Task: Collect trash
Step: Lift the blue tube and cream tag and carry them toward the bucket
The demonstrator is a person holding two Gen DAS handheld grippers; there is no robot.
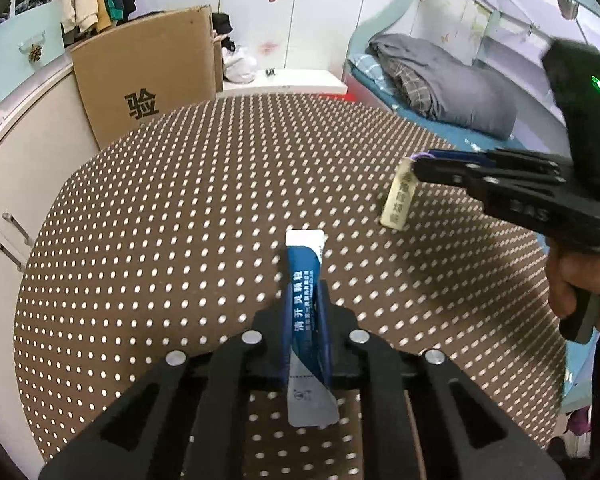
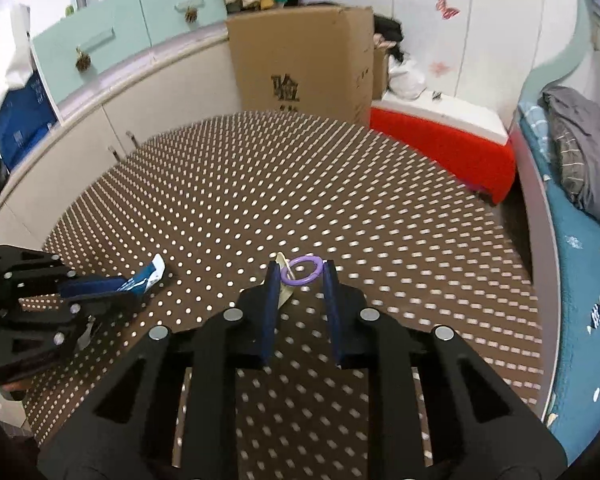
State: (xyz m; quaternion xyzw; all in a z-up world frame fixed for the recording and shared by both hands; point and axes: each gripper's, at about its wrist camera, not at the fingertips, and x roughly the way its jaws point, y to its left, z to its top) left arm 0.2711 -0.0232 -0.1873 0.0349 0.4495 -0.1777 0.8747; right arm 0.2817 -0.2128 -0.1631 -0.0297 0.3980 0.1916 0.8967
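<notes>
A blue and white sachet (image 1: 305, 280) stands on edge between the fingers of my left gripper (image 1: 306, 296), which is shut on it; its white end pokes out ahead. In the right wrist view the same sachet (image 2: 150, 276) sticks out of the left gripper (image 2: 138, 286). My right gripper (image 2: 300, 276) is shut on a purple ring (image 2: 302, 270) that carries a beige tag (image 2: 285, 294). From the left wrist view the tag (image 1: 398, 198) hangs tilted from the right gripper (image 1: 418, 168), its lower end at the dotted brown tabletop (image 1: 160, 220).
A cardboard box (image 2: 300, 60) stands behind the table (image 2: 260, 180), with pale cabinets (image 2: 160, 92) to its left. A red and white block (image 2: 440, 136) and a bed with a grey blanket (image 1: 440, 80) lie to the right. A person's hand (image 1: 572, 280) grips the right tool.
</notes>
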